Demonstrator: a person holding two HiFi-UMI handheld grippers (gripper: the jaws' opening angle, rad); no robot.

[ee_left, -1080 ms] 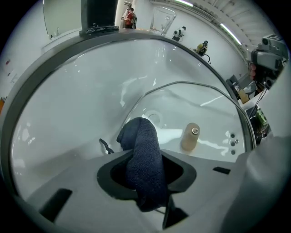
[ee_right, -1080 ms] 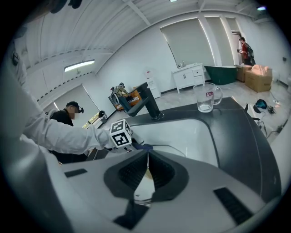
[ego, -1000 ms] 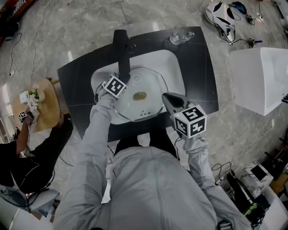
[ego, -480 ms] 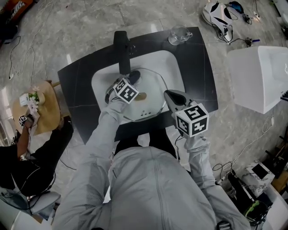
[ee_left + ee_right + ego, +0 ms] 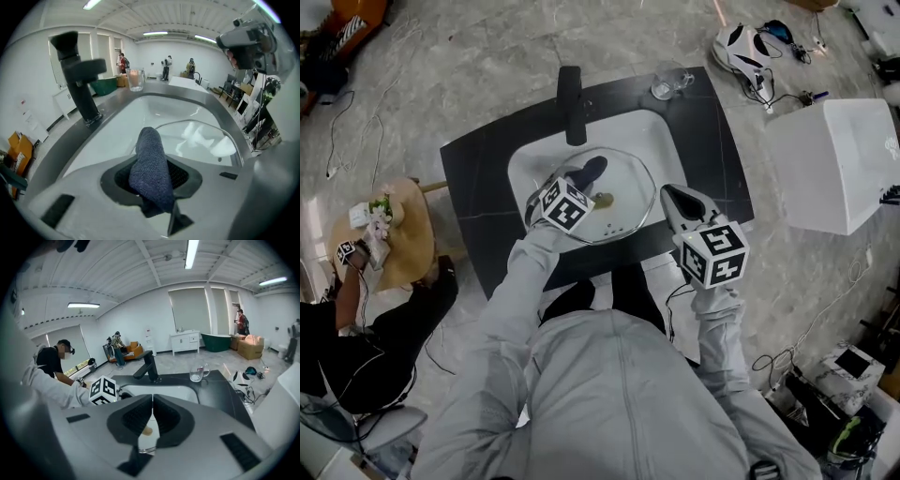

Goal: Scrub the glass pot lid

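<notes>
Left gripper (image 5: 152, 180): clamped on dark cloth (image 5: 149, 150), which is poised over lid (image 5: 628, 183).
Lid: in sink (image 5: 647, 127), seemingly tilted.
Right gripper (image 5: 151, 408): jaws together, apparently pinching lid rim.
Risk: hard scrubbing levers rim out of pinch, and glass drops against sink.

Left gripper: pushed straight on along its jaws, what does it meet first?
The left gripper is shut on a dark cloth, which leads. Straight on, that cloth probably meets the sink's white far wall, right of the faucet; the glass lid sits lower right. Depth is unclear.
</notes>
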